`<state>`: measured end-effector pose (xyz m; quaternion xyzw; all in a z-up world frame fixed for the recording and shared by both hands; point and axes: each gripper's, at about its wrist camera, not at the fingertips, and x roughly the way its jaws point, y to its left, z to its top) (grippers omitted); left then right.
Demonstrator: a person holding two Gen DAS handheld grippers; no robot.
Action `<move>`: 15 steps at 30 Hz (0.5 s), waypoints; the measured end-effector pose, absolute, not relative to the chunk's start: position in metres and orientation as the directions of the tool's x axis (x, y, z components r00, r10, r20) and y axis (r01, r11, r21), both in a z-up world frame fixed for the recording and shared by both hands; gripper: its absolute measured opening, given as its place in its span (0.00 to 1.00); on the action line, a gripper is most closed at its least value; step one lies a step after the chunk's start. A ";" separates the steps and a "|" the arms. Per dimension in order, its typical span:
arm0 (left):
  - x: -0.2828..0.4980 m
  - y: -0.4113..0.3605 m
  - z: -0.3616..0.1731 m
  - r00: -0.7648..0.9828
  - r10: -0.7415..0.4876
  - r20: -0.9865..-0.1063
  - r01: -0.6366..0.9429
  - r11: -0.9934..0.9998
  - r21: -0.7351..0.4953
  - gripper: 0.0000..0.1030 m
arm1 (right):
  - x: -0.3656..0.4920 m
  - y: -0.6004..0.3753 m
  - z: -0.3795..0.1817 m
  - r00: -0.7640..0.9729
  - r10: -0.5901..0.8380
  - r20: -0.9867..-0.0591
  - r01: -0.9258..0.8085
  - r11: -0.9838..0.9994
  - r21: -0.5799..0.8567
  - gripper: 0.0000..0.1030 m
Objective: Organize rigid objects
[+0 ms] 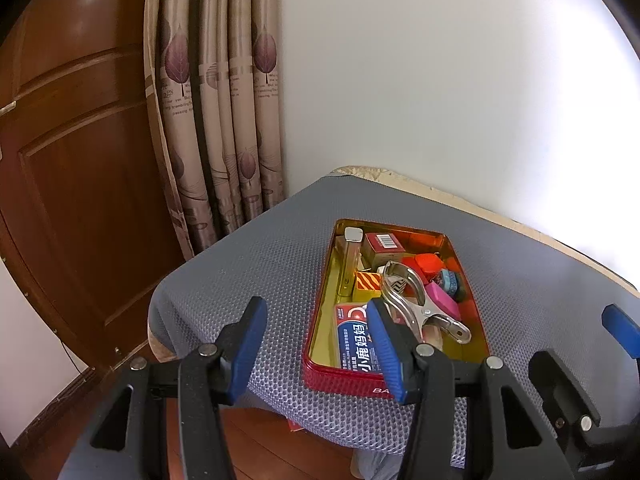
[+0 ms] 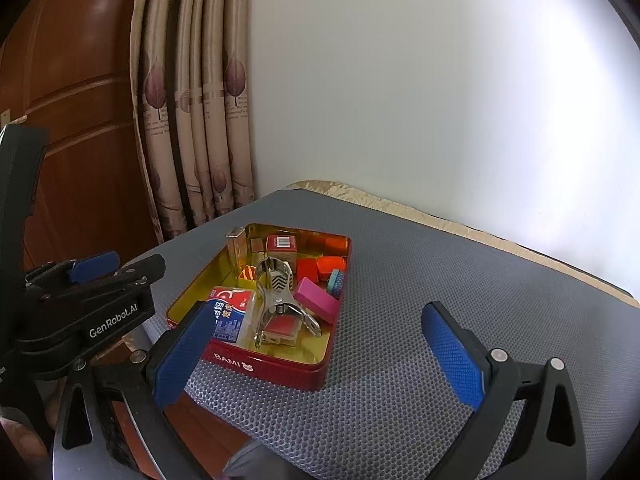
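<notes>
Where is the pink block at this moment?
The pink block lies inside the red tin, at its right side in the right wrist view, beside the metal clamp and in front of the orange blocks.

From my left wrist camera I see my left gripper with its blue pads apart and nothing between them, hovering over the near edge of a grey mesh mat. A red tin with a gold inside sits on the mat. A metal spring clamp lies on top of its contents, beside a pink eraser and a blue-and-red packet. My right gripper's blue pad shows at far right.
</notes>
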<state>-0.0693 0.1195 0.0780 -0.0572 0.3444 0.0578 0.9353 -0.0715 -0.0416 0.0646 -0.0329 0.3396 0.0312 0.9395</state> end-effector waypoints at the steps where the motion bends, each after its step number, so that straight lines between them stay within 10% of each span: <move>1: -0.069 0.119 0.078 0.756 0.070 -0.651 -0.147 0.987 -0.066 0.51 | -0.072 -0.042 0.065 0.767 0.039 -0.641 -0.082 0.996 -0.038 0.99; 15: -0.066 0.119 0.074 0.738 0.074 -0.671 -0.153 0.986 -0.060 0.51 | -0.073 -0.039 0.062 0.758 0.036 -0.651 -0.080 0.996 -0.038 0.99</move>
